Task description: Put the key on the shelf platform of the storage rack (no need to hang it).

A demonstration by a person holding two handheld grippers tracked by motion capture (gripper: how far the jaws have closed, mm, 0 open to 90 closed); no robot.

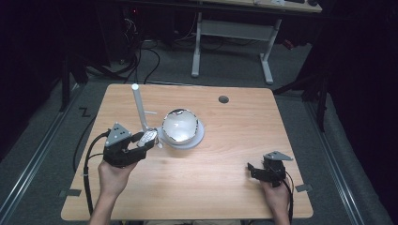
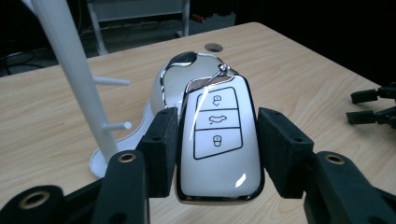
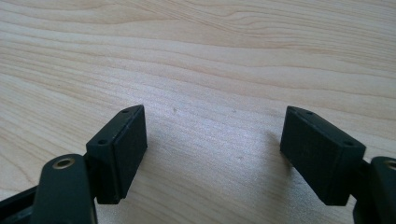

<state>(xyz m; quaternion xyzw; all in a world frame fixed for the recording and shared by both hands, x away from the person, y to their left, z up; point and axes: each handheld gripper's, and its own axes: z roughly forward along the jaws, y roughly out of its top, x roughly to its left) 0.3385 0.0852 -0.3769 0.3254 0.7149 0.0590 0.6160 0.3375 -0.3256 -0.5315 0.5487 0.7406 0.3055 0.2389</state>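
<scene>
The left tool (image 2: 217, 140) pinches a white car key (image 2: 218, 140) by its sides, just left of the peg stand (image 1: 139, 110), maybe to hang it, while the right tool (image 3: 212, 154) waits wide open and empty over the table (image 3: 210, 56).

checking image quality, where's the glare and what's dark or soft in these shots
High view: table lit, surroundings nearly black, bright glare on the dome. Left gripper view: glossy key fob carries small white highlights, near jaws slightly soft. Right gripper view: soft shadows under the open jaws, wood grain sharp.
</scene>
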